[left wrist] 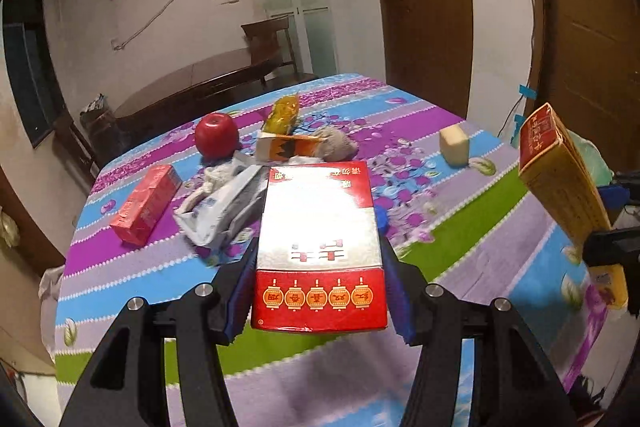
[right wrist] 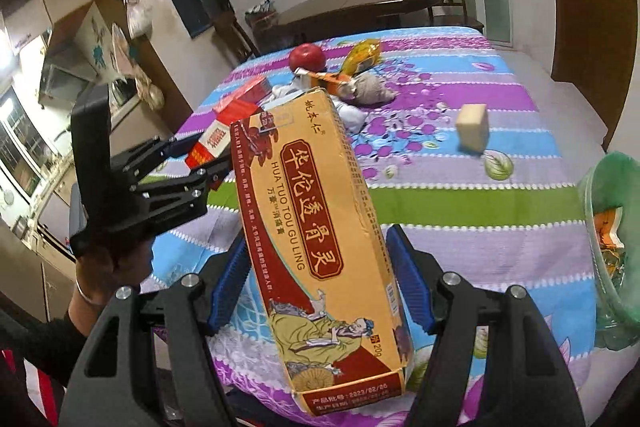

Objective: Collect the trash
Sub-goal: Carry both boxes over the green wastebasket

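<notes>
My left gripper (left wrist: 320, 279) is shut on a red and silver cigarette box (left wrist: 320, 227) and holds it above the striped tablecloth (left wrist: 460, 227). My right gripper (right wrist: 320, 275) is shut on a long yellow medicine box (right wrist: 316, 219), tilted, above the table; the box also shows in the left wrist view (left wrist: 560, 171). The left gripper with its box shows in the right wrist view (right wrist: 188, 163). More trash lies further back: a red carton (left wrist: 146, 203), crumpled white wrappers (left wrist: 224, 203), an orange and white carton (left wrist: 288, 147), a yellow packet (left wrist: 284, 113), a grey wad (left wrist: 340, 143).
A red apple (left wrist: 216, 135) and a cream block (left wrist: 454, 145) stand on the table. A green-lined bin (right wrist: 612, 227) with trash inside sits at the table's right edge. A dark wooden table (left wrist: 200, 83) and chair stand behind.
</notes>
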